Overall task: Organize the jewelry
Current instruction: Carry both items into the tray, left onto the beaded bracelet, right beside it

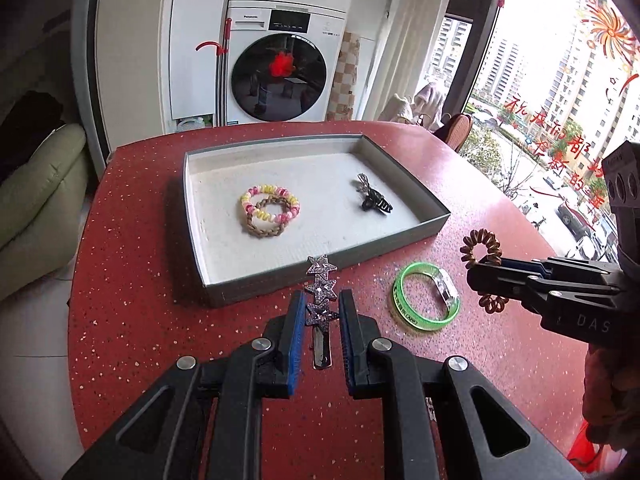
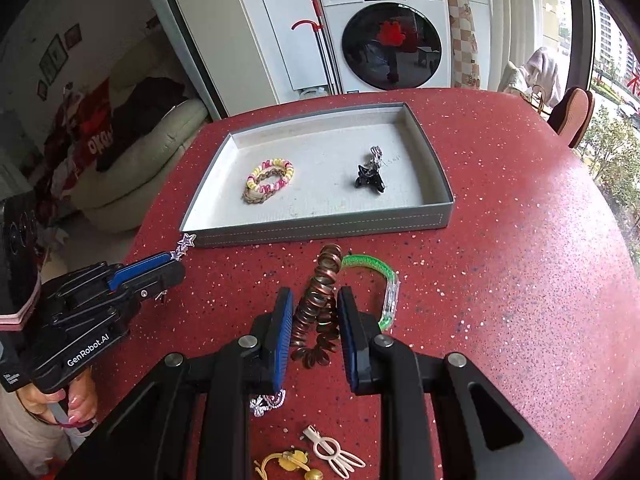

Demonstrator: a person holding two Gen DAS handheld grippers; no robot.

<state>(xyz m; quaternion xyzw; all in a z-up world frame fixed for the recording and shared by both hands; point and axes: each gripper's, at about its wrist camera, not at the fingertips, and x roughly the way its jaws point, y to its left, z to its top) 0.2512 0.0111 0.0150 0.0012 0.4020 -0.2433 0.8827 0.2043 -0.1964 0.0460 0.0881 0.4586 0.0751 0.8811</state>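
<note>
A grey tray [image 1: 328,266] [image 2: 320,228] sits on the red table. In it lie a pink-yellow coil hair tie [image 1: 270,204] [image 2: 270,176] over a tan braided one, and a black claw clip [image 1: 374,198] [image 2: 369,176]. My left gripper [image 1: 320,308] [image 2: 176,258] is shut on a glitter star hair clip [image 1: 322,292] [image 2: 183,246], just in front of the tray's near wall. My right gripper [image 2: 312,308] [image 1: 486,270] is shut on a brown coil hair tie [image 2: 318,304] [image 1: 476,246], above the table right of the tray.
A green bracelet [image 1: 424,298] [image 2: 378,280] lies on the table in front of the tray. Near the front edge lie a silver piece [image 2: 268,402], a cream bunny clip [image 2: 336,454] and a yellow hair tie [image 2: 290,464]. A washing machine [image 1: 280,68] stands behind.
</note>
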